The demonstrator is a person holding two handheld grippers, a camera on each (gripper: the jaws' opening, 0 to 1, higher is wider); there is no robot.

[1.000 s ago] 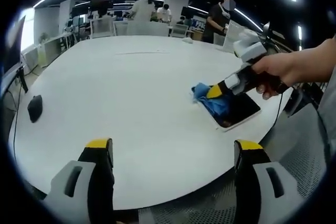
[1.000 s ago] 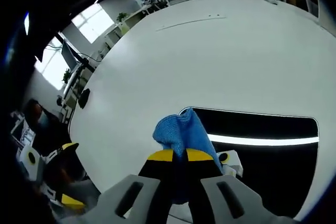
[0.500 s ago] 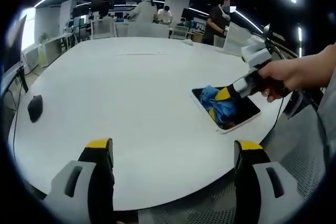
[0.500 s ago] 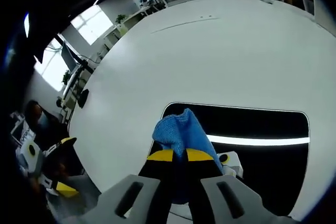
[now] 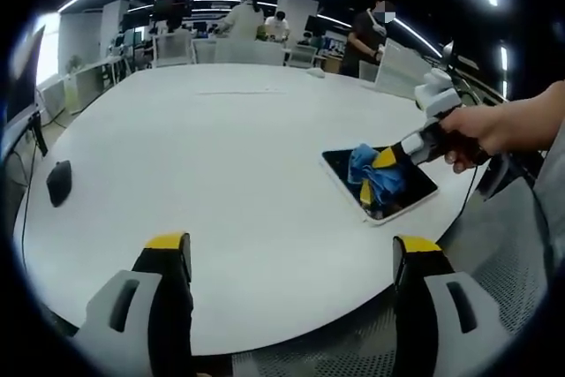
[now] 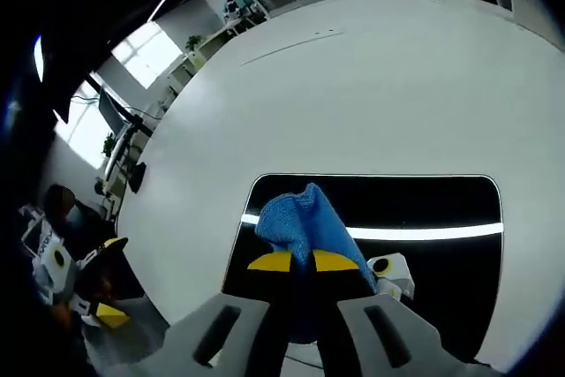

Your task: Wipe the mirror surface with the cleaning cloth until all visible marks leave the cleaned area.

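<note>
A dark rectangular mirror [image 5: 415,193] [image 6: 441,205] lies flat on the white round table [image 5: 221,156] near its right edge. My right gripper [image 6: 303,261] [image 5: 375,174] is shut on a blue cleaning cloth [image 6: 300,222] [image 5: 381,177] and presses it onto the mirror's middle, with a hand holding the gripper from the right. My left gripper [image 5: 291,245] hovers open over the table's near edge, well to the left of the mirror, with nothing between its fingers.
A black mouse [image 5: 58,181] sits at the table's left side. People, chairs and desks stand beyond the far edge. A mesh chair [image 5: 521,262] is close on the right. A person sits at the left [image 6: 62,209].
The right gripper has dragged the cloth from the mirror's left end rightward onto its middle. The left gripper has stayed still.
</note>
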